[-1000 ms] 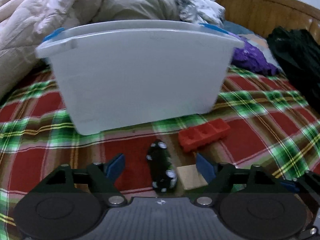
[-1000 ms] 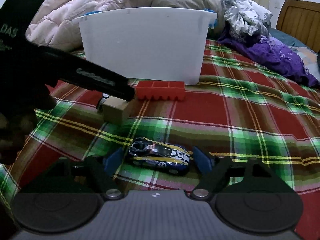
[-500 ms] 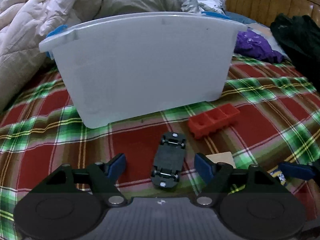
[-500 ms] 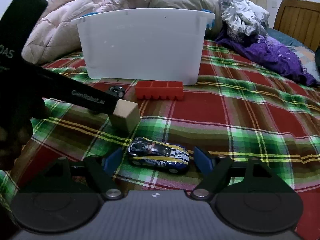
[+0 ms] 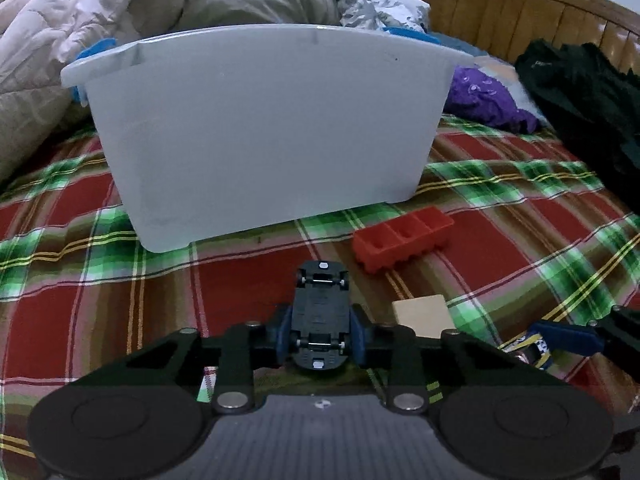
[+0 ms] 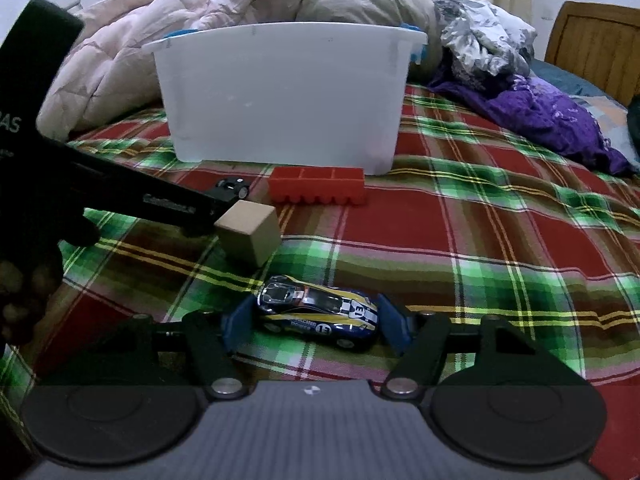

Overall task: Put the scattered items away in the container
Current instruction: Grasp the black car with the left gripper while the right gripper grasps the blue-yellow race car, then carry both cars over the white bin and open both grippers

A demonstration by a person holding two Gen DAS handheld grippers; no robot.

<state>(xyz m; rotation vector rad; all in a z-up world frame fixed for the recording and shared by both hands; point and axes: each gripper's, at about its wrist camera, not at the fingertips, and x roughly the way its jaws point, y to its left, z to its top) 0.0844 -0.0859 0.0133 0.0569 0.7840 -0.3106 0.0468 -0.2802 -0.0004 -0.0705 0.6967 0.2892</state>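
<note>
While the bed's plaid blanket (image 5: 500,248) is being stretched out beneath both tools, a black toy car (image 5: 320,322), flipped underside up, is being clamped between the blue pads of the left claw (image 5: 320,340), its nose pointing ahead toward the container (image 5: 264,128). That white plastic container is being seen straight ahead of the left claw, standing on the blanket. Ahead and to the right of this claw, a red block (image 5: 402,244) is lying just before the container's wall, and a wooden cube (image 5: 424,314) is resting just beside the claw's right finger.

A blue and yellow race car (image 6: 318,312), upright and turned crosswise, is being bracketed by the right claw (image 6: 316,320); the blue pads (image 6: 394,322) are being pressed at or just beside its two ends, though a firm grip cannot be confirmed. Ahead and left of the right claw, the wooden cube (image 6: 252,236) is sitting, with the red block (image 6: 318,190) farther ahead against the container (image 6: 284,96). Rumpled bedding (image 6: 240,4) is being piled behind the container.
</note>
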